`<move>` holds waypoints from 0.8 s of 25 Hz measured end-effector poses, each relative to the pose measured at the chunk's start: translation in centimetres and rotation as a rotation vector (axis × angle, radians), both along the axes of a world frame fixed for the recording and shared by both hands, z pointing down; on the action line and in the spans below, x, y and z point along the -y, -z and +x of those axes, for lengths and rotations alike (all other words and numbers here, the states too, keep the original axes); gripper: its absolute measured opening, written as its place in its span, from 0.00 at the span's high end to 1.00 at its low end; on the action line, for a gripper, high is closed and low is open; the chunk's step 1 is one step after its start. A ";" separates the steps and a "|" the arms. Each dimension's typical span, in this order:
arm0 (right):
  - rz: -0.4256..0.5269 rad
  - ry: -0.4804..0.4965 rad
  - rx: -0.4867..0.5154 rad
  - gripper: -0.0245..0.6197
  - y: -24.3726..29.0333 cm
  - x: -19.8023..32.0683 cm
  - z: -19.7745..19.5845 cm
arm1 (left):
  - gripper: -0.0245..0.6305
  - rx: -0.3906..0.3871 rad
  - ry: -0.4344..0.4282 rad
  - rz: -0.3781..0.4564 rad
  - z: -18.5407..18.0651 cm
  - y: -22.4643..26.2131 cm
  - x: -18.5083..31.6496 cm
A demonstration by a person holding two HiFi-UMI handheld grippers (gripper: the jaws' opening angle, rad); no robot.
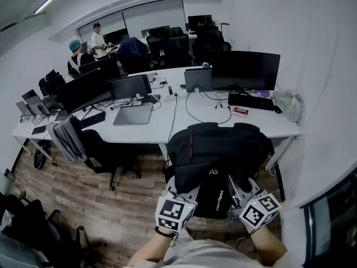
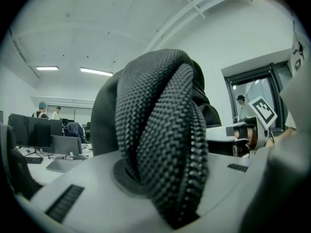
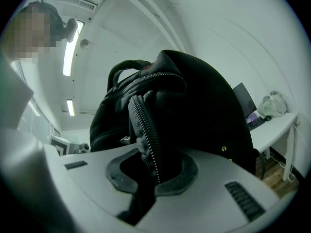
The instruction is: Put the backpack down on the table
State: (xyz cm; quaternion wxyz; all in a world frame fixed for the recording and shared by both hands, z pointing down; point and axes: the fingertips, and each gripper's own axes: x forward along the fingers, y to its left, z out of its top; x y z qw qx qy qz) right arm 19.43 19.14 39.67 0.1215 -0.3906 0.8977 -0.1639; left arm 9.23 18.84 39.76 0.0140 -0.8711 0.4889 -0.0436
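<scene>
The backpack (image 1: pixel 215 149) is not down yet. It hangs in the air just in front of the near edge of the bench (image 1: pixel 262 121), close to its right end. The left claw (image 1: pixel 181 193) is squeezed tight on a thick mesh strap. The right claw (image 1: pixel 239 190) is pinched shut on a fold by the zip. The bag must still go over the edge and onto the top. Its long side seems to run from the person toward the bench, handle end farthest away.
</scene>
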 end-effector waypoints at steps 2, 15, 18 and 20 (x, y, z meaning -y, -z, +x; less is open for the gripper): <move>-0.005 -0.008 0.001 0.91 -0.1 0.7 -0.4 | 0.85 -0.002 -0.006 0.000 -0.4 0.0 0.8; -0.002 -0.097 -0.019 0.91 -0.3 8.2 -5.6 | 0.85 -0.040 -0.081 -0.006 -5.5 -0.7 9.1; 0.000 -0.116 -0.018 0.91 -0.3 10.2 -7.1 | 0.85 -0.039 -0.098 -0.002 -7.0 -0.5 11.3; -0.001 -0.129 -0.019 0.90 -0.2 11.5 -8.3 | 0.85 -0.041 -0.108 -0.001 -8.1 -0.5 12.7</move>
